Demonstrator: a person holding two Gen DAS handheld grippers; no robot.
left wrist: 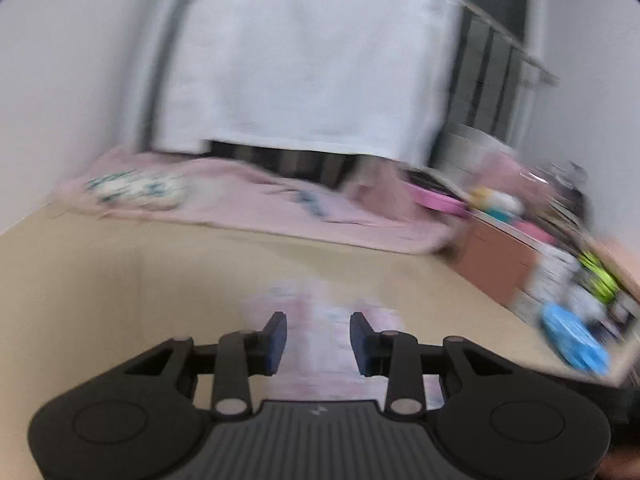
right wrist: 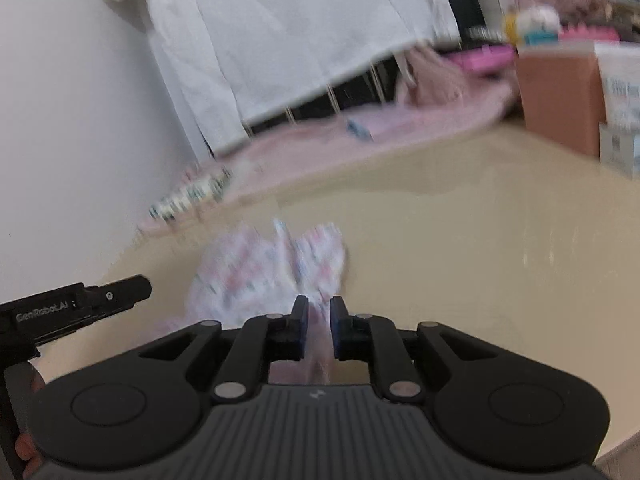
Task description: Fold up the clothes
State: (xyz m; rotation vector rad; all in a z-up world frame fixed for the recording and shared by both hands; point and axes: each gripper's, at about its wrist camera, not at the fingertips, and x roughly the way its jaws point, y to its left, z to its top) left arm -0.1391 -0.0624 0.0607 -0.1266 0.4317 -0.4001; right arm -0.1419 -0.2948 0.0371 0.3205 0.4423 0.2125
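Right tongs (right wrist: pixel 319 314) pinch the patterned garment (right wrist: pixel 256 272) (blurred) bunched on the beige surface (right wrist: pixel 460 240); left tongs (left wrist: pixel 319 330) stand apart over the cloth, not visibly pressing it.

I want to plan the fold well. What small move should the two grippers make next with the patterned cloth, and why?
Probably lift both grippers a little higher together. The small white cloth with pink pattern lies bunched on the beige table; the right gripper has narrow jaws around its near edge, and the left gripper also has cloth between its jaws. Lifting would let it hang flat.
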